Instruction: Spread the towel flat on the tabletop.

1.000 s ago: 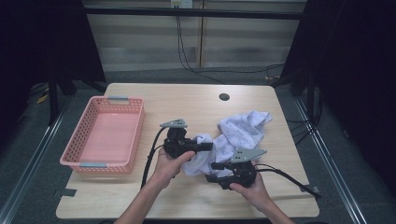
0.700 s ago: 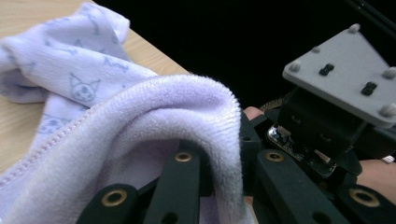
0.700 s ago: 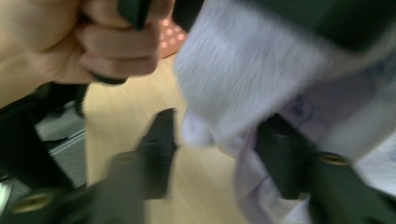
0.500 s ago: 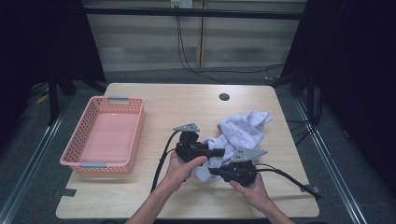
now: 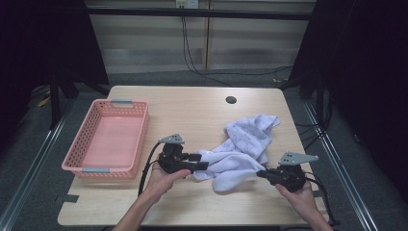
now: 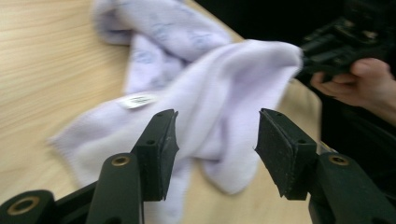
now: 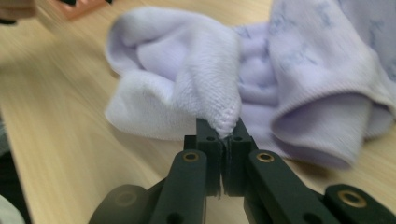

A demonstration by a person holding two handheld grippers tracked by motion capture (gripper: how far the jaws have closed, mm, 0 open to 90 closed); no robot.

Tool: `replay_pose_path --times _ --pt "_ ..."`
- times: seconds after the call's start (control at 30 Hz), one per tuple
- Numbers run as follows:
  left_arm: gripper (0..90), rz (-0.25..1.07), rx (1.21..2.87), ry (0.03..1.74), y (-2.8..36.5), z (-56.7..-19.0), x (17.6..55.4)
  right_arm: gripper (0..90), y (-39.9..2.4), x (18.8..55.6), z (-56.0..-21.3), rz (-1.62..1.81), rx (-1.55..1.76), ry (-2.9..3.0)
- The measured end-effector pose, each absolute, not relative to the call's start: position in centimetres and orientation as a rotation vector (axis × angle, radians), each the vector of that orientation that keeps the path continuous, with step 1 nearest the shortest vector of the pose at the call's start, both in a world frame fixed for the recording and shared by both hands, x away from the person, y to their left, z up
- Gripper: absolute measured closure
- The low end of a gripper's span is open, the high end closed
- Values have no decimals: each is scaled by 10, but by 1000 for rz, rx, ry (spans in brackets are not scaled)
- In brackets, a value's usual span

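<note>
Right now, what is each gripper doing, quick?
Left gripper: open, jaws just opening, towel lying beyond them, not pinched.
Right gripper: shut on the towel's corner.

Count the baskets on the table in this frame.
1. The pink basket sits at the table's left edge, apart from the white towel. Nothing suggests another hidden behind it.

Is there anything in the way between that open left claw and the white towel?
Nothing visible. The left claw is open with the towel lying right ahead of it; the right claw pinches a corner.
</note>
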State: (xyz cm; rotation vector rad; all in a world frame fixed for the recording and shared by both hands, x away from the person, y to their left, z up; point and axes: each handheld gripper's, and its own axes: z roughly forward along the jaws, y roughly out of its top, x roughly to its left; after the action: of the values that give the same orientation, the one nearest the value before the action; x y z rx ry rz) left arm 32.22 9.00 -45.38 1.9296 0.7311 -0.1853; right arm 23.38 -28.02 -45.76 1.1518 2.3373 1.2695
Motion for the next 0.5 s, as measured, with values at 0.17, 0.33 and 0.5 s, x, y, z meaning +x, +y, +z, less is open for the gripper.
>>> replay_pose_path --times 0.17,0.33,0.5 --pt "454 -113 1968 788 79 -474 342 879 -288 236 -467 1248 1199 2352" --pt "854 -153 2015 718 74 -481 343 875 -296 238 -465 1244 1225 2333" --pt "870 -26 1902 677 96 -430 344 876 -306 248 -436 1304 1215 2232"
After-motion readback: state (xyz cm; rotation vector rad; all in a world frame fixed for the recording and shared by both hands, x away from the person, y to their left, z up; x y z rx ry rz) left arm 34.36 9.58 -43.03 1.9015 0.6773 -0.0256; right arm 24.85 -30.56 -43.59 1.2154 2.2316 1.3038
